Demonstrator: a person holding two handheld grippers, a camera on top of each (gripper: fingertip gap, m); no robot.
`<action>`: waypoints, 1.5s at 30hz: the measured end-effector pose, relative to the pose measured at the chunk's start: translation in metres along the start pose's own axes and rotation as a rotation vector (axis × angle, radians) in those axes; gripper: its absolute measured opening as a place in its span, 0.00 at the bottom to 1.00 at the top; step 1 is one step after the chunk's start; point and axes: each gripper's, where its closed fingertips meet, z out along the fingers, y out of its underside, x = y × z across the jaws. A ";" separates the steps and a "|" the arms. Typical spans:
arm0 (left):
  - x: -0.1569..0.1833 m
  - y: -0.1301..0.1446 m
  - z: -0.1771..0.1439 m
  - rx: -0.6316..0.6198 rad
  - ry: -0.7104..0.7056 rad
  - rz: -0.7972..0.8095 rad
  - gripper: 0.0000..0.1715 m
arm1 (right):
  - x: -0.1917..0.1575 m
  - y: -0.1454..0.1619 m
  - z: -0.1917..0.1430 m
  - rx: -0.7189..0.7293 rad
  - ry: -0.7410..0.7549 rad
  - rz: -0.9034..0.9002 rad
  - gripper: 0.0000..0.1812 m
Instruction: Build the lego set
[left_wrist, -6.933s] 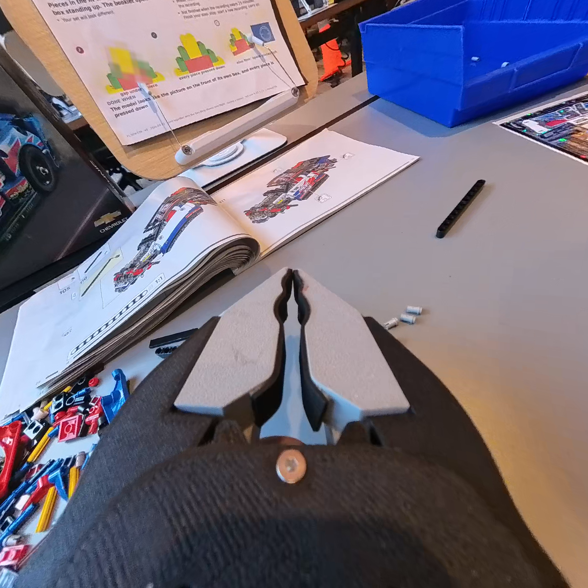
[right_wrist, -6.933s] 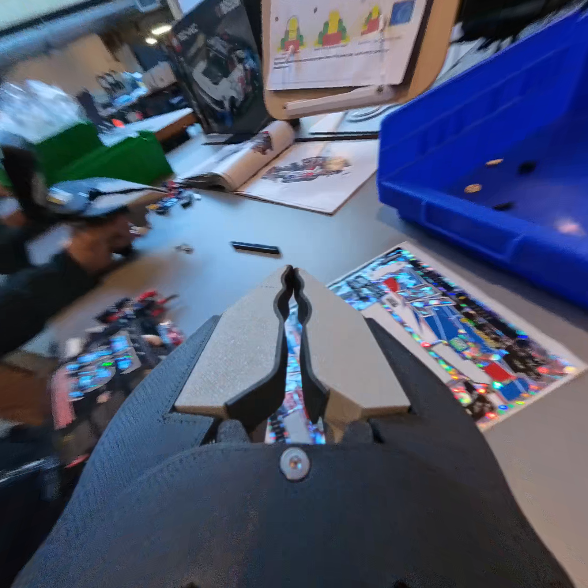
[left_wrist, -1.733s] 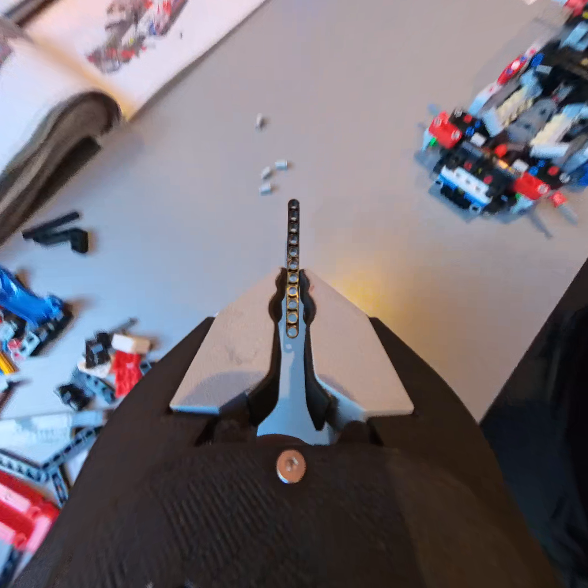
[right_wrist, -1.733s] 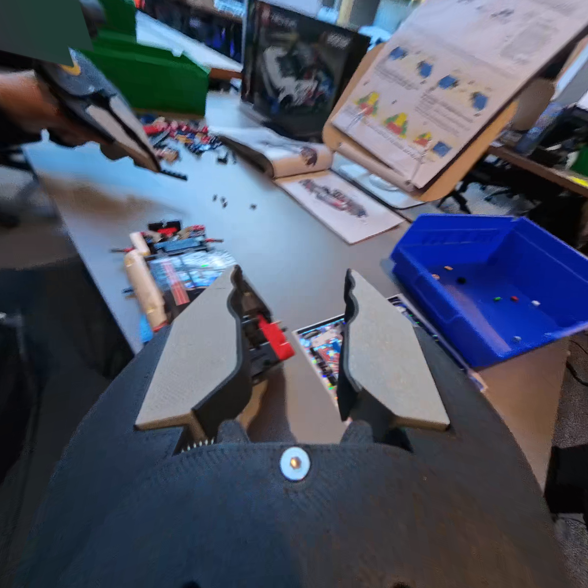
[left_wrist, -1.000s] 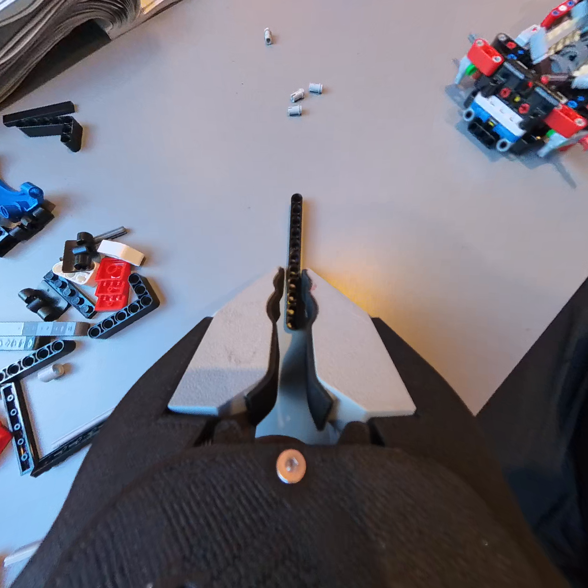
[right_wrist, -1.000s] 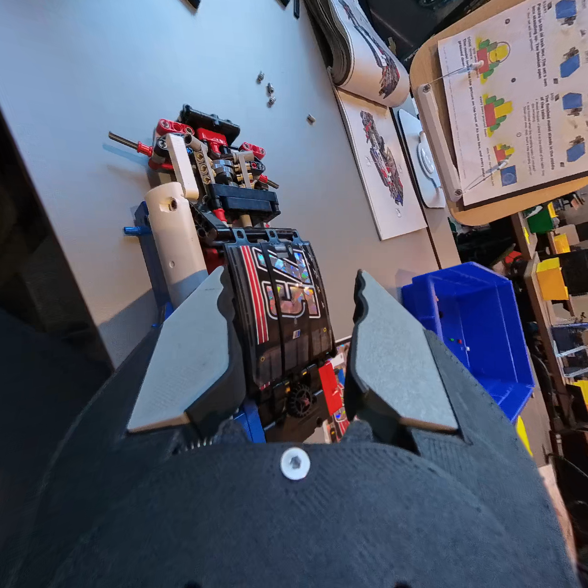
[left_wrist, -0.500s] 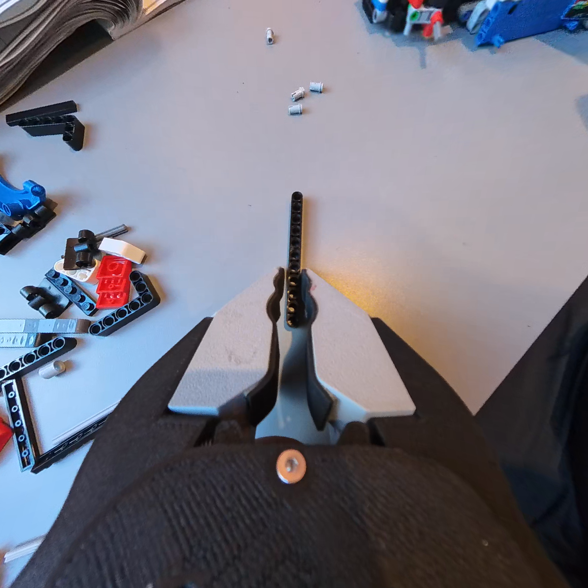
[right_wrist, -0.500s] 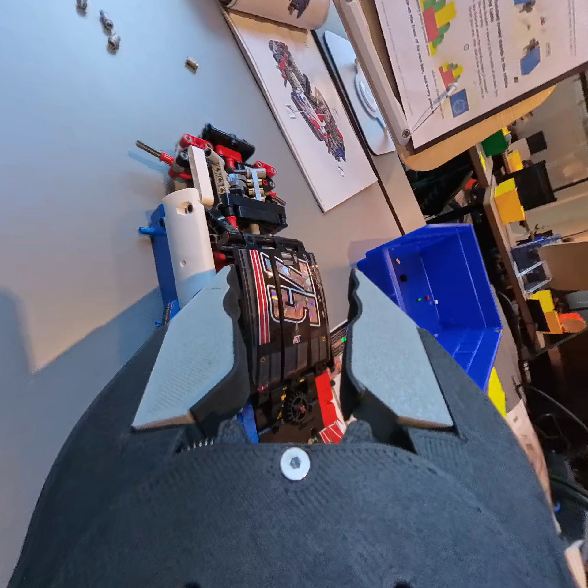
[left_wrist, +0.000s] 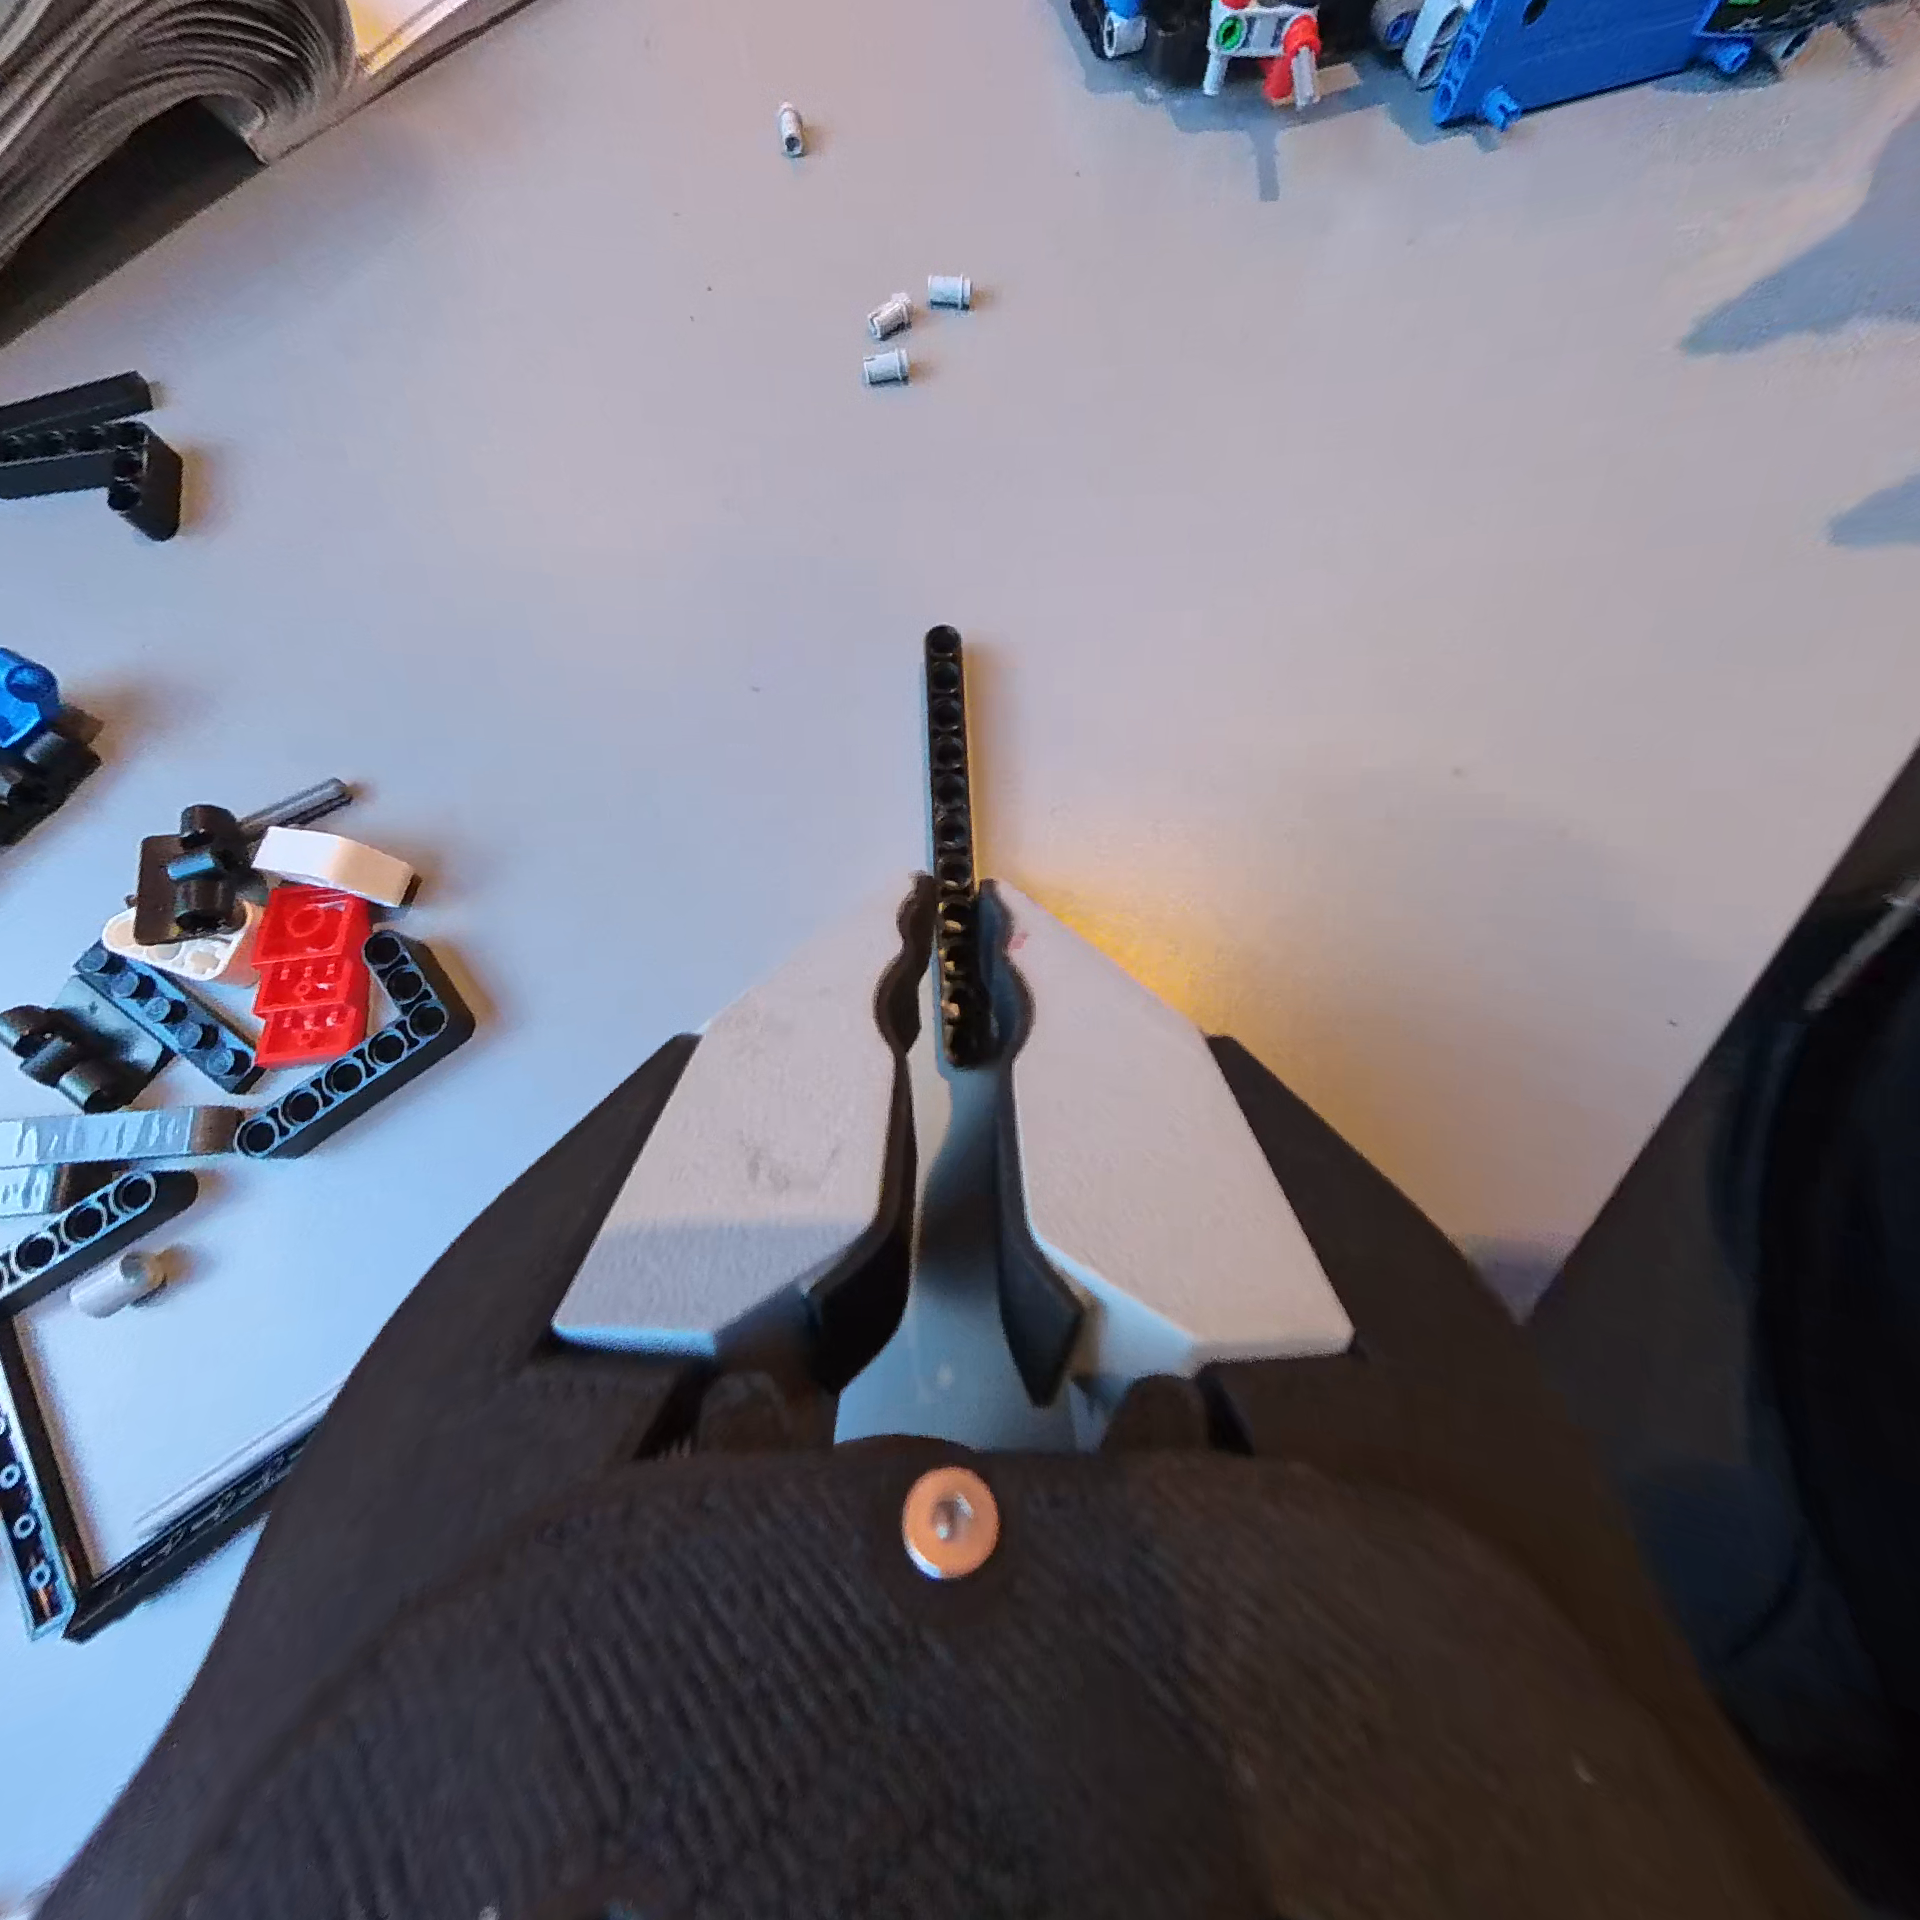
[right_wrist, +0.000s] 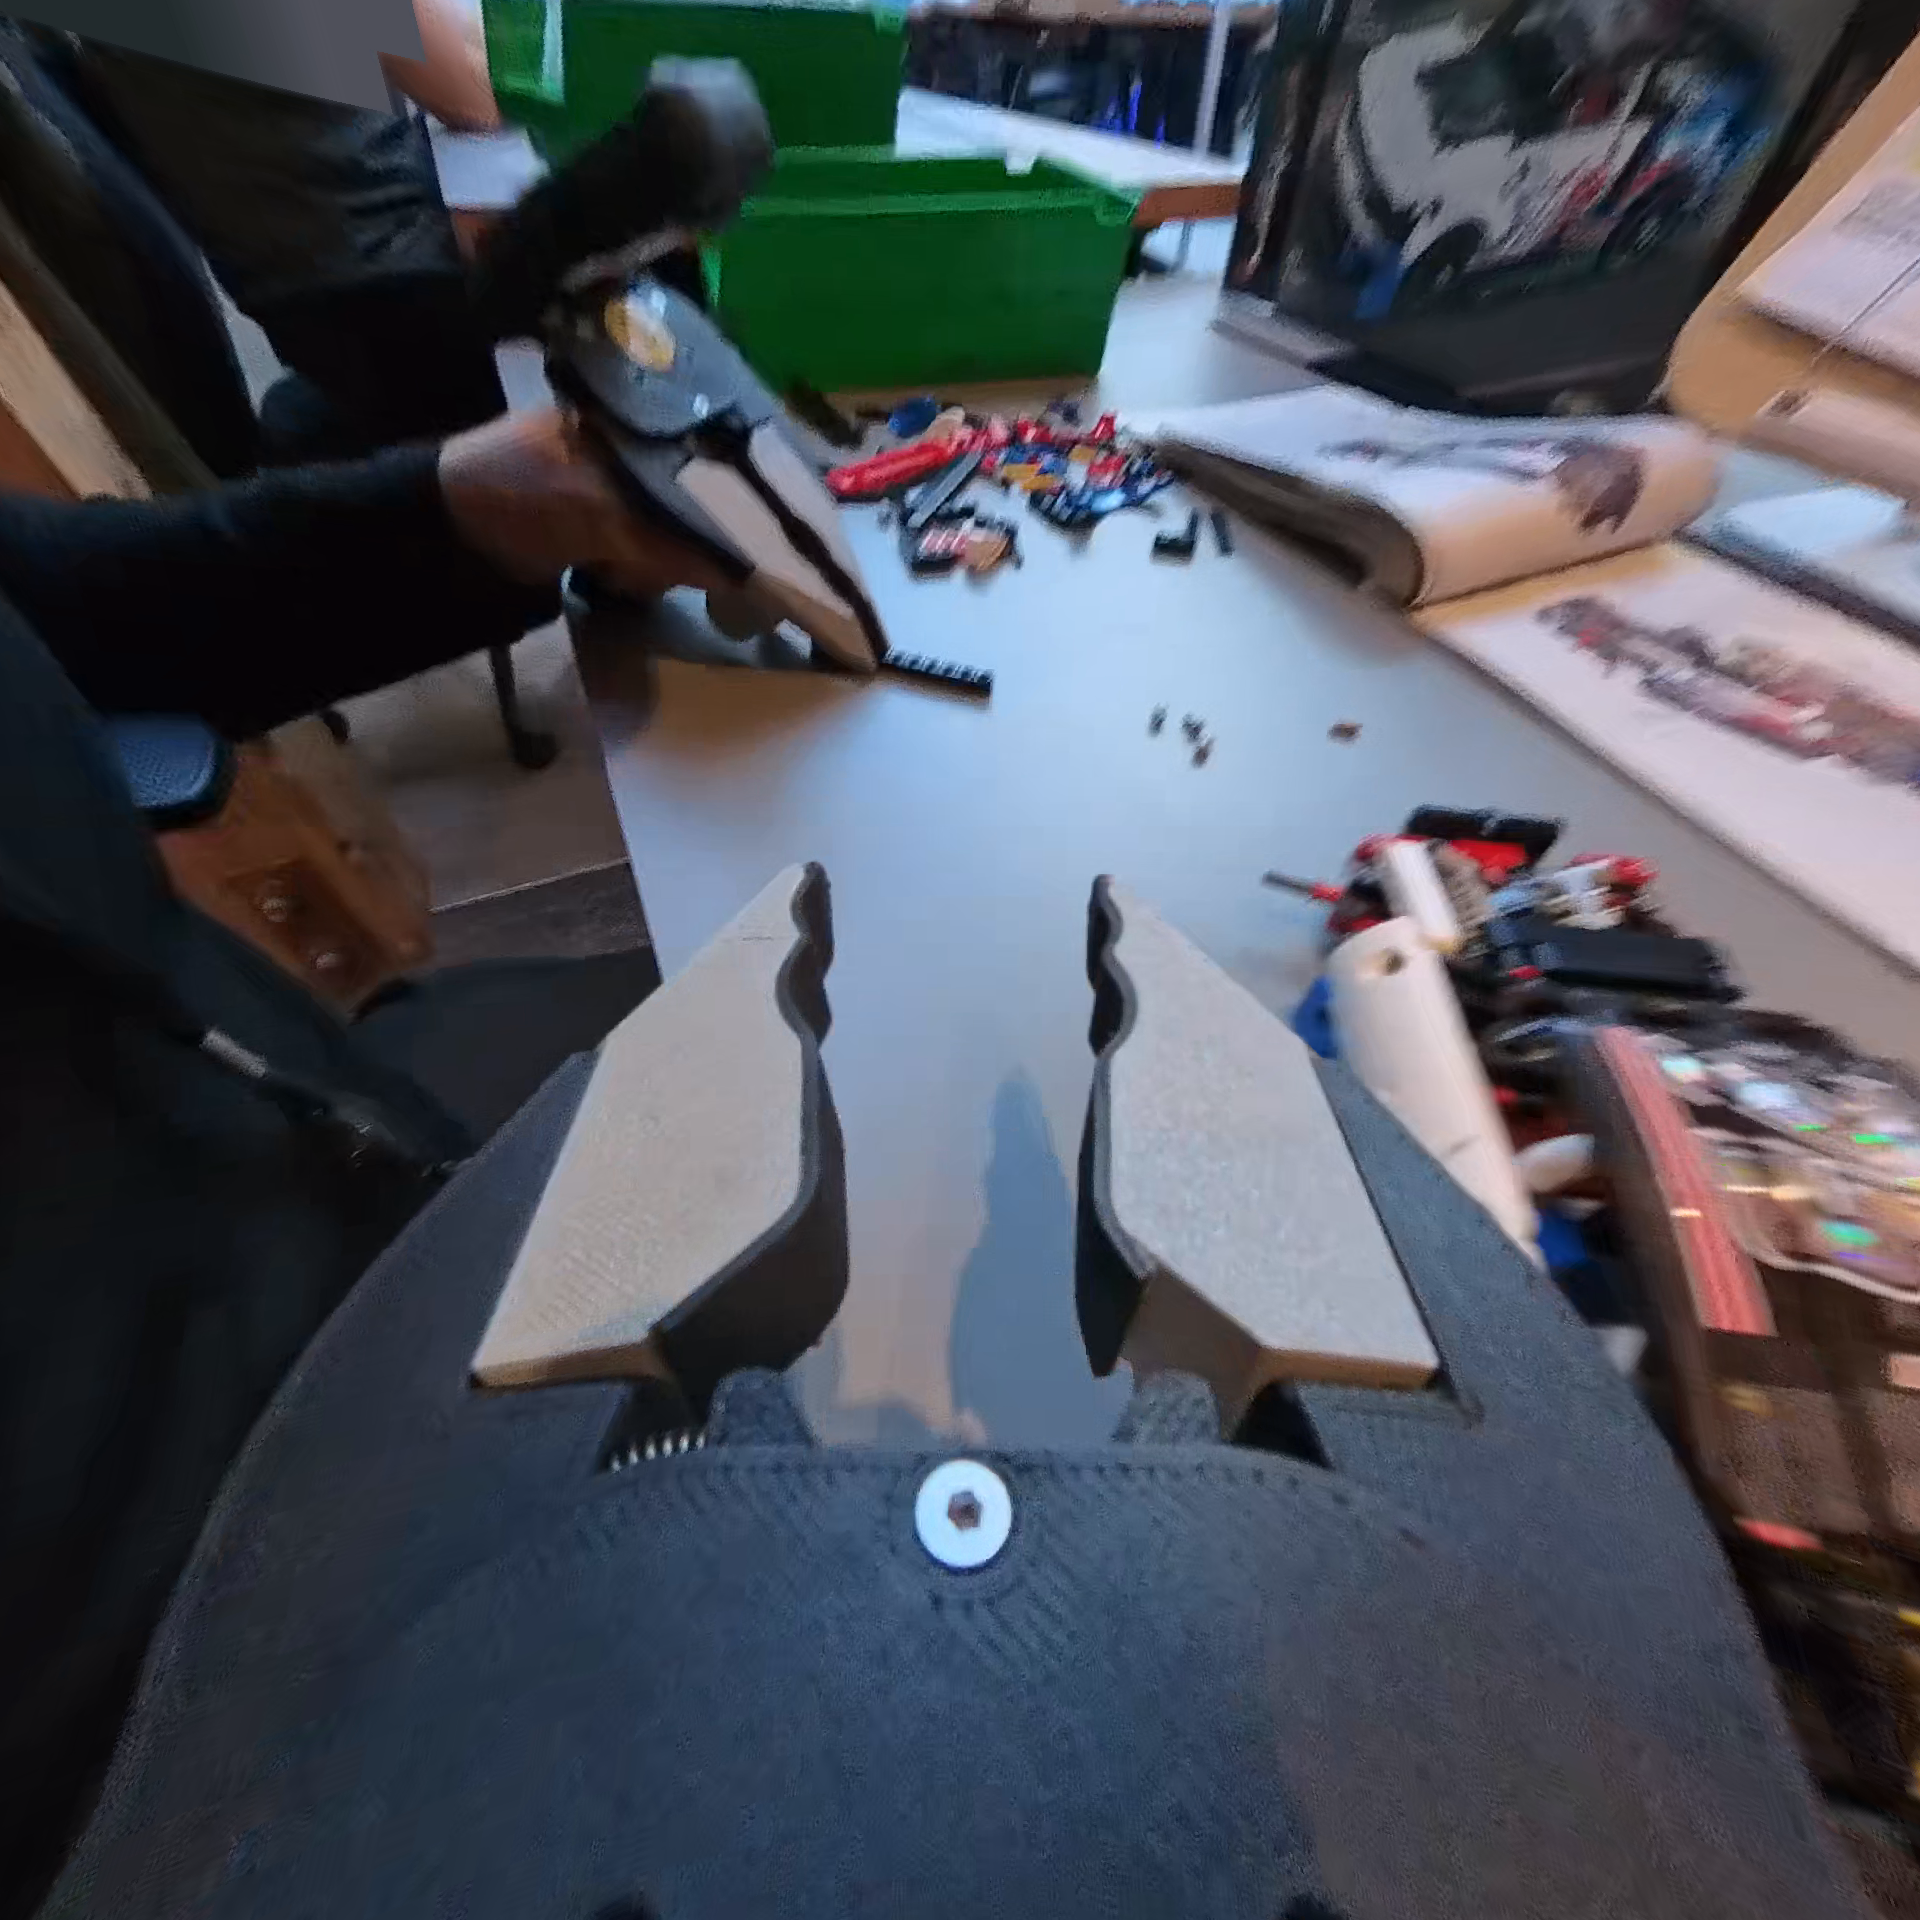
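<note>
**A:** Jaws first: the left gripper (left_wrist: 951, 904) is clamped down on one end of a long black beam (left_wrist: 948, 769), the rest of it poking straight out past the tips over the grey table (left_wrist: 1351, 582). The right gripper (right_wrist: 958, 904) is spread wide with nothing between its fingers, just bare tabletop showing through the gap.

**B:** And where's the actual car build?

**A:** The half-built model (right_wrist: 1558, 997) sits on the table just off to the right of the right gripper, white cylinder piece on its near side, shiny stickered panel closest to the camera. Pretty blurry in that view though. From the left wrist view you only catch its edge (left_wrist: 1496, 42) at the top, blue and red bits.

**B:** Loose parts?

**A:** A pile of black beams and red plates (left_wrist: 301, 977) to the left of the left gripper, plus three small grey pins (left_wrist: 904, 327) ahead of the beam tip and a fourth farther on. The open instruction booklet (right_wrist: 1434, 499) lies at the far side, with a green bin (right_wrist: 914, 270) behind the parts heap.
</note>
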 end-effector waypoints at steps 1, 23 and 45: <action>0.000 0.000 0.000 0.000 0.003 0.003 0.03 | -0.005 0.010 0.007 -0.026 -0.019 0.006 0.27; 0.003 -0.013 0.015 0.005 0.091 0.108 0.03 | 0.026 -0.002 0.068 0.049 -0.042 -0.045 0.17; 0.003 -0.013 0.014 0.013 0.012 0.194 0.03 | -0.009 -0.006 0.039 0.136 -0.012 -0.264 0.12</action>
